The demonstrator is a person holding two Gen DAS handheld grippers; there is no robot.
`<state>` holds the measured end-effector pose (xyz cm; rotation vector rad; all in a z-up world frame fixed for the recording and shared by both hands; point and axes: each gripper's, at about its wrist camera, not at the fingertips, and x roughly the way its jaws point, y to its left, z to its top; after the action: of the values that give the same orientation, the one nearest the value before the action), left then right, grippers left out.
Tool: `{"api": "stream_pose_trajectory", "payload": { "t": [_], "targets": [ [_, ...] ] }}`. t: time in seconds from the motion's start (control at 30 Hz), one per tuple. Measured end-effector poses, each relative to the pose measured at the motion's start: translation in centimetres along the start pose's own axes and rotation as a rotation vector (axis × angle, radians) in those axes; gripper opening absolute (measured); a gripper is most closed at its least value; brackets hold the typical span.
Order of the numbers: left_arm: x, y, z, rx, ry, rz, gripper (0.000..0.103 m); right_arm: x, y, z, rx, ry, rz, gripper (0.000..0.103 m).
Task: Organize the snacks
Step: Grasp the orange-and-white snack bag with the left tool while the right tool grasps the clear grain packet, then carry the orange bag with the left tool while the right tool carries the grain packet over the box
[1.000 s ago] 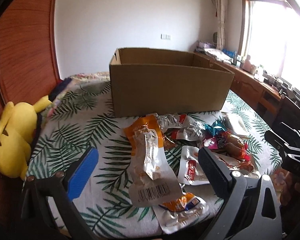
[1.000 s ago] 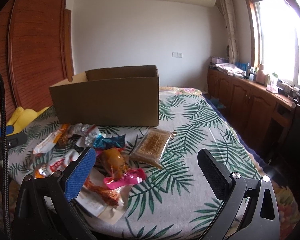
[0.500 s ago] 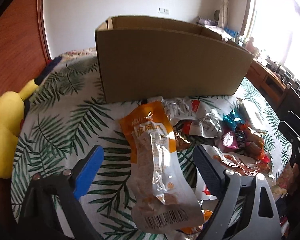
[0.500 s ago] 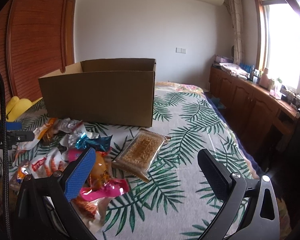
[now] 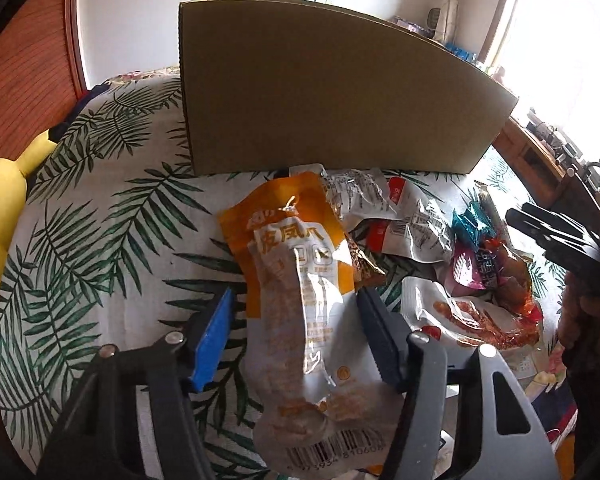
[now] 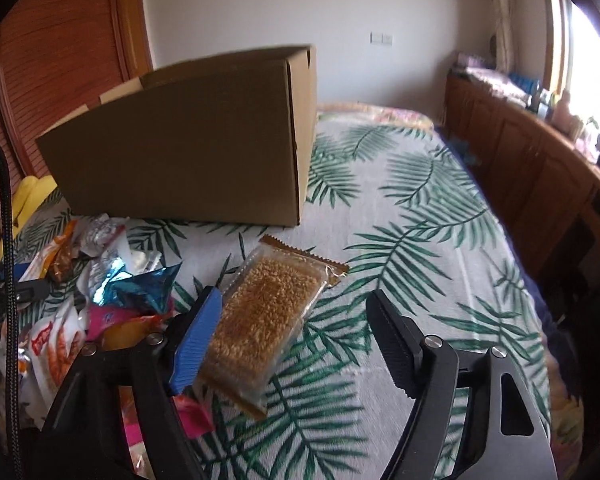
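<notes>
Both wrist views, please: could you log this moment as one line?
left tongs: open, straddling orange snack pouch | right tongs: open at grain bar packet | cardboard box: behind

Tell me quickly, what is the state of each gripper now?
Left gripper: open, straddling the orange snack packet.
Right gripper: open, holding nothing.

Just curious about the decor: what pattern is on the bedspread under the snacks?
Green palm fronds on white bedspread, clearest in the right wrist view.

Leaf-print bed (image 6: pixel 420 216) carries cardboard box (image 6: pixel 188 156) (open-topped) and snack packets (image 5: pixel 420 232).
</notes>
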<state>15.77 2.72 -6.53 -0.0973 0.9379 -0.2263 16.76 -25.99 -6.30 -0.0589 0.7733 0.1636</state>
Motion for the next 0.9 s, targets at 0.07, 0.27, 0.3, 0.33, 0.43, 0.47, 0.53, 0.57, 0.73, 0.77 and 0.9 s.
{"api": "stream_pose_trajectory", "payload": {
  "t": [0.07,0.27,0.3,0.33,0.43,0.47,0.53,0.57,0.73,0.77,0.9],
  "targets": [
    [0.0,0.3,0.2,-0.004,0.001,-0.005,0.057,1.0,0.0,0.4,-0.001,0.028,0.021,0.076],
    [-0.2,1.4,0.2,-0.022,-0.007,-0.03,0.053,2.5,-0.3,1.4,0.035,0.084,0.064,0.077],
    [-0.3,1.8,0.3,-0.028,-0.009,-0.031,0.053,2.6,-0.4,1.4,0.046,0.09,0.078,0.077],
    [-0.4,2.1,0.3,-0.039,-0.012,-0.033,0.052,2.7,-0.3,1.5,0.051,0.097,0.092,0.077],
    [-0.7,2.8,0.2,-0.055,-0.018,-0.043,0.051,3.3,0.0,1.5,0.034,0.114,0.078,0.078],
    [-0.8,3.1,0.1,-0.061,-0.02,-0.044,0.051,3.3,0.1,1.5,0.023,0.115,0.072,0.078],
    [-1.2,3.7,0.0,-0.072,-0.03,-0.04,0.051,3.6,0.5,1.6,0.0,0.116,0.056,0.079],
    [-1.3,3.8,-0.1,-0.076,-0.034,-0.041,0.051,3.7,0.6,1.5,-0.01,0.116,0.048,0.079],
    [-2.4,4.3,-0.1,-0.078,-0.062,-0.036,0.051,3.6,0.8,1.5,-0.015,0.114,0.026,0.052],
    [-2.6,4.2,0.0,-0.073,-0.068,-0.033,0.051,3.5,0.6,1.5,-0.015,0.117,0.021,0.05],
    [-3.2,3.9,0.2,-0.068,-0.089,-0.037,0.051,3.2,-0.2,1.5,-0.029,0.123,0.045,0.047]
  ]
}}
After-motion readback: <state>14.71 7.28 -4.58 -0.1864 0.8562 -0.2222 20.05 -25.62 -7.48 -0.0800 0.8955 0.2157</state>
